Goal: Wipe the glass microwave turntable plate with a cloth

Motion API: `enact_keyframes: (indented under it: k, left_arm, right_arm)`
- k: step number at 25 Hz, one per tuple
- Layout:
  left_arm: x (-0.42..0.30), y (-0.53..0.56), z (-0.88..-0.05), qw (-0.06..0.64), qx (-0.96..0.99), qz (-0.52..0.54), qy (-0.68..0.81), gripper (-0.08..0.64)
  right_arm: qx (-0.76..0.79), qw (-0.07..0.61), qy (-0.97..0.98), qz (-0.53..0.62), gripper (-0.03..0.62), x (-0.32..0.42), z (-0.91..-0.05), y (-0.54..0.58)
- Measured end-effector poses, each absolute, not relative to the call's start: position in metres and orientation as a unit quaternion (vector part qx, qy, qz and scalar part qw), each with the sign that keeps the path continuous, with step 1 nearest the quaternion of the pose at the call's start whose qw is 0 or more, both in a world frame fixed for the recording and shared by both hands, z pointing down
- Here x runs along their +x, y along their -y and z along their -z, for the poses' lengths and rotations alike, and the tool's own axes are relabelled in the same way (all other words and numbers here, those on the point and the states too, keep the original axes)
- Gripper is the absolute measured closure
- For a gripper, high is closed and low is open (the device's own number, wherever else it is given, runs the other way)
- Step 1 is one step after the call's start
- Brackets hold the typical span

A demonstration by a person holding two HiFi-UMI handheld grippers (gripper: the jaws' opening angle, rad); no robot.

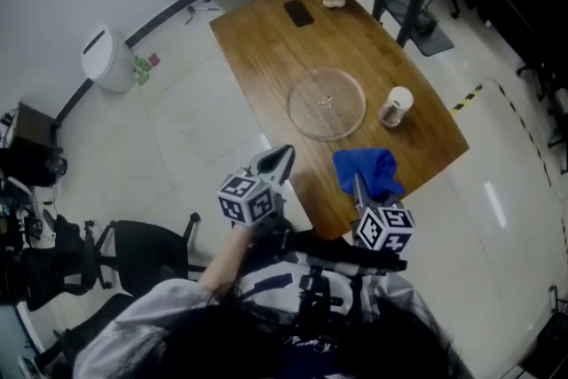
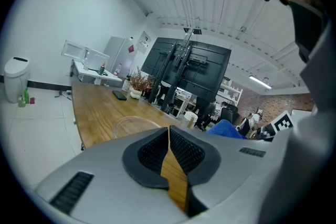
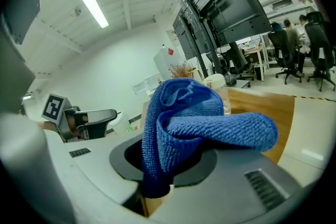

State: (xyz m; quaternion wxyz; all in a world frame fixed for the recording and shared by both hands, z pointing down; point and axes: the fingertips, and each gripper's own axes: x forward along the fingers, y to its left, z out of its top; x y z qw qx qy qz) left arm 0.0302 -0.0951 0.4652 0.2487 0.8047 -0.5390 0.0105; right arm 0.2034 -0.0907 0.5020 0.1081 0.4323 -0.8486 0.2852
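Glass turntable plate (image 1: 326, 103) is lying flat near the middle of the wooden table (image 1: 266, 40), a clear round disc with a raised rim and a small moulded mark at its centre; the wood grain is showing straight through it. Nothing is touching it. I am holding the right gripper (image 1: 358, 185) over the table's near edge, its jaws pinching a blue cloth (image 3: 194, 123) (a nubby, looped microfibre weave) that is bunching into a thick fold above the dark pads. The left gripper (image 2: 169, 131) is hovering at the table's near-left edge, its jaws pressed together with nothing between them, their black pads showing a fine dotted texture. A small clear jar (image 1: 396, 106) with a white lid is standing just right of the plate, and a dark flat phone (image 1: 298, 12) is lying farther back
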Motion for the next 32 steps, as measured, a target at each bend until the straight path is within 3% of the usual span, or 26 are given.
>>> enact_keyframes:
  k: [17, 32]
  left_arm:
    - [0.042, 0.132, -0.497, 0.222, 0.855, -0.096, 0.459, 0.558]
    - [0.007, 0.213, -0.570, 0.243, 0.866, -0.139, 0.414, 0.558]
  right_arm:
    - [0.470, 0.114, 0.835, -0.262, 0.508, 0.175, -0.502, 0.130]
    - [0.468, 0.197, 0.831, -0.228, 0.506, 0.101, -0.524, 0.193]
